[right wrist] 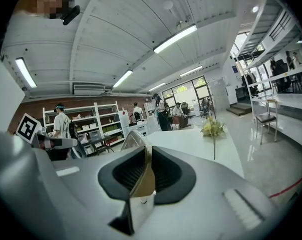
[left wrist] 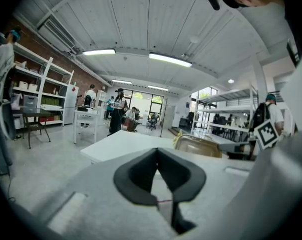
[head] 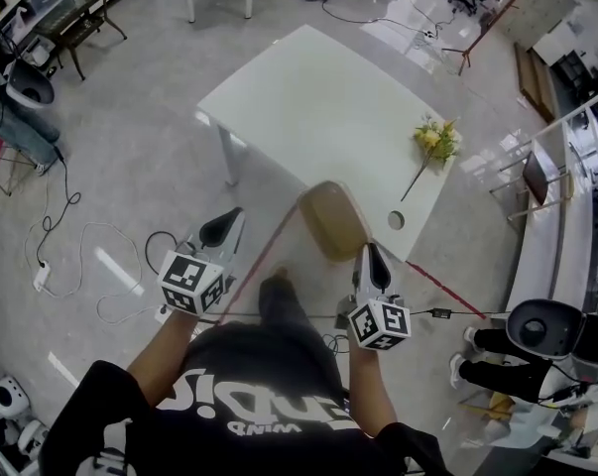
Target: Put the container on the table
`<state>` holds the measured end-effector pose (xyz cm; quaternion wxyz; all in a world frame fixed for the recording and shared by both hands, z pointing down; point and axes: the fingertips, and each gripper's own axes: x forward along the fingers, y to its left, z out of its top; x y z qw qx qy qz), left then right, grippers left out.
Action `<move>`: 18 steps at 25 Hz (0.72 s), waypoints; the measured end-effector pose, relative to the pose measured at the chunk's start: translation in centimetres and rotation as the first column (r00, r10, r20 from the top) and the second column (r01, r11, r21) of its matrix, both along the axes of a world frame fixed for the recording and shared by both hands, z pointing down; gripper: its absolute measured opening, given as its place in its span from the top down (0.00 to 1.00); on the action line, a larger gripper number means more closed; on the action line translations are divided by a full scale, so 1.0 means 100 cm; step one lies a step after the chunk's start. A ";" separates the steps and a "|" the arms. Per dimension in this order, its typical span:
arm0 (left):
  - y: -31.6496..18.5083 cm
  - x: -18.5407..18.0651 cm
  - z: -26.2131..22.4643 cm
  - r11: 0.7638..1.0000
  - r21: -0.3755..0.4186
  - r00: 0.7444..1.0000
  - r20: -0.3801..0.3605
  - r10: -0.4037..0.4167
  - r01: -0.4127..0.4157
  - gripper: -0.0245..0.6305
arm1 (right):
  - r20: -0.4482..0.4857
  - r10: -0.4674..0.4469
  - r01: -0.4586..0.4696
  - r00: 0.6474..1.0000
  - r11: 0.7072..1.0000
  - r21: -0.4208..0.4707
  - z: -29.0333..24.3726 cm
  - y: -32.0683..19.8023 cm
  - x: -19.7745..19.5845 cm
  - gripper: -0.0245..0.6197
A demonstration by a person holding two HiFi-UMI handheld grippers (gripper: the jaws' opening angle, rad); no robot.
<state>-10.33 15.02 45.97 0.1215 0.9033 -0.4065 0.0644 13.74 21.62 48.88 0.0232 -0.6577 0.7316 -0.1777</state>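
Observation:
A tan, see-through container hangs in the air over the near edge of the white table. My right gripper is shut on its wall; in the right gripper view the tan wall is pinched between the dark pads. In the left gripper view the container shows to the right, in front of the table. My left gripper is held left of the container, apart from it, with its jaws shut on nothing.
Yellow flowers on a long stem lie at the table's right side, with a small round disc near the right corner. A red line and cables run over the floor. A chair and people stand around.

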 end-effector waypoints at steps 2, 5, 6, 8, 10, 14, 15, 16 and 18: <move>-0.022 0.012 -0.004 1.000 0.002 1.000 0.001 -0.006 0.006 0.96 | 0.002 -0.007 0.007 1.000 1.000 0.001 -0.003 -0.023 0.012 0.90; -0.053 0.028 -0.008 1.000 0.005 1.000 0.002 -0.012 0.012 0.96 | 0.004 -0.014 0.014 1.000 1.000 0.007 -0.008 -0.057 0.030 0.90; -0.062 0.033 -0.010 1.000 0.006 1.000 0.003 -0.013 0.013 0.96 | 0.004 -0.015 0.015 1.000 1.000 0.008 -0.010 -0.068 0.036 0.90; -0.082 0.044 -0.013 1.000 0.007 1.000 0.006 -0.018 0.018 0.96 | 0.005 -0.017 0.017 1.000 1.000 0.011 -0.013 -0.089 0.047 0.90; -0.102 0.052 -0.013 1.000 0.009 1.000 0.008 -0.027 0.027 0.96 | 0.007 -0.022 0.022 1.000 1.000 0.014 -0.014 -0.110 0.056 0.90; -0.140 0.065 -0.016 0.999 0.018 0.999 0.008 -0.050 0.050 0.96 | 0.014 -0.037 0.036 0.999 0.999 0.018 -0.015 -0.150 0.072 0.90; -0.148 0.067 -0.016 0.998 0.018 0.998 0.008 -0.058 0.058 0.96 | 0.019 -0.039 0.039 0.999 0.999 0.018 -0.014 -0.159 0.075 0.90; -0.156 0.068 -0.016 0.998 0.017 0.998 0.009 -0.067 0.067 0.96 | 0.023 -0.044 0.043 0.999 0.999 0.019 -0.013 -0.167 0.078 0.90; -0.169 0.069 -0.015 0.996 0.016 0.996 0.010 -0.087 0.087 0.96 | 0.030 -0.057 0.056 0.998 0.998 0.020 -0.009 -0.182 0.082 0.90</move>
